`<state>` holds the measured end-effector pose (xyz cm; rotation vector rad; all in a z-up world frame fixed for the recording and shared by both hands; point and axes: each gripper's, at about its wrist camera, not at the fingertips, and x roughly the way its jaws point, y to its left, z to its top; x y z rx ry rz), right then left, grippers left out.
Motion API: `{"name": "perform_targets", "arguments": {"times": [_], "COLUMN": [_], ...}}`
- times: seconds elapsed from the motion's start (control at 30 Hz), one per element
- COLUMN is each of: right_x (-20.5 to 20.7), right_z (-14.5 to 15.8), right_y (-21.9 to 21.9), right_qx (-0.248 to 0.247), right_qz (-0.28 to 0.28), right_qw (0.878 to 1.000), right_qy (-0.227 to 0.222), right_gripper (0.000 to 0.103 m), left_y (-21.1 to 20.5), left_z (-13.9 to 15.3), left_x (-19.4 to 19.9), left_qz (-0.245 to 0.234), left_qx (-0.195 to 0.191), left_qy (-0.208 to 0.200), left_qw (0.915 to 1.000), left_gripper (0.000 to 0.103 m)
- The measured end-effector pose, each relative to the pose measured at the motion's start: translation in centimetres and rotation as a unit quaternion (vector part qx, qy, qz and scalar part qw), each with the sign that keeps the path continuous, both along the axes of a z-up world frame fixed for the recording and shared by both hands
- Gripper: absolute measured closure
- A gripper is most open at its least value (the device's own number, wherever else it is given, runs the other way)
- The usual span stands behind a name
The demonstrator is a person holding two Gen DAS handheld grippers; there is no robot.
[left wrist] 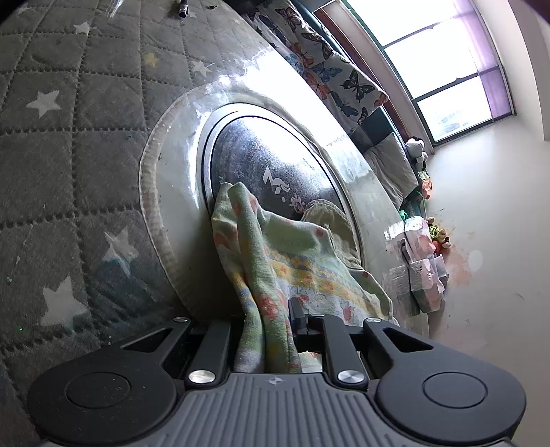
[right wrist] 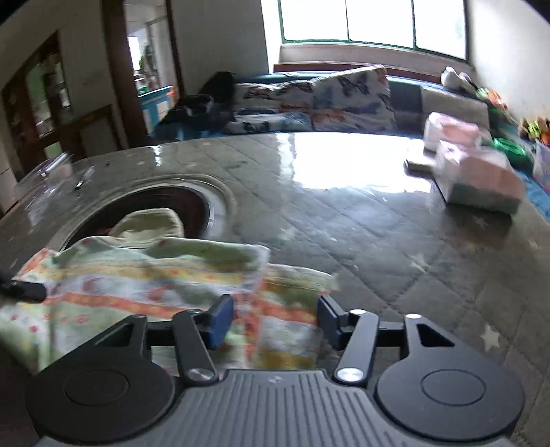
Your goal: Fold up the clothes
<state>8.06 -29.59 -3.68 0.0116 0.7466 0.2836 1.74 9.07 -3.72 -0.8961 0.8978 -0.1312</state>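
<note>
A small green, yellow and orange patterned garment [left wrist: 275,261] lies on the plastic-covered table, partly over a round dark plate set into the tabletop [left wrist: 268,161]. My left gripper [left wrist: 271,330] is shut on a bunched fold of the garment. In the right wrist view the garment [right wrist: 147,275] lies spread flat, with its ribbed green collar [right wrist: 147,223] toward the round plate [right wrist: 178,203]. My right gripper [right wrist: 275,316] is open, its blue-padded fingers [right wrist: 220,319] on either side of the garment's near edge. The left gripper's black tip [right wrist: 24,292] shows at the left.
A quilted grey star-print cover under clear plastic [right wrist: 343,220] tops the table. Wrapped packages [right wrist: 477,175] sit at its far right. A butterfly-print cushion [right wrist: 343,99] and bench lie behind, below a window [right wrist: 371,24]. A doorway [right wrist: 147,58] is at the back left.
</note>
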Motion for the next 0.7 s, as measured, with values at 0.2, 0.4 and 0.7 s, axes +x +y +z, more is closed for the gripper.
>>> {"name": "perform_targets", "arguments": {"times": [0.2,0.4,0.7], "right_x": [-0.5,-1.3,-3.4], "right_z": [0.0,0.4,3.6], "right_y": [0.2,1.4,-0.1], "right_qx": [0.012,0.032,0.039], "right_qz": [0.002,0.018,0.008], "right_qw": [1.000,0.999,0.998], "right_qy": [-0.004,-0.001,-0.050], "right_gripper": [0.044,0.090,0.094], "left_y": [-0.2,-0.6,-2.6], "left_z": [0.1,0.5,3.7], "left_x": [0.1,0.3,1.6], "left_qz": [-0.004,-0.014,-0.054], "left_qx": [0.009,0.035,0.068], "left_qy": [-0.003,-0.010,-0.048], "left_qw": [1.0000,0.9993,0.9951], "left_gripper": [0.088,0.088,0.092]}}
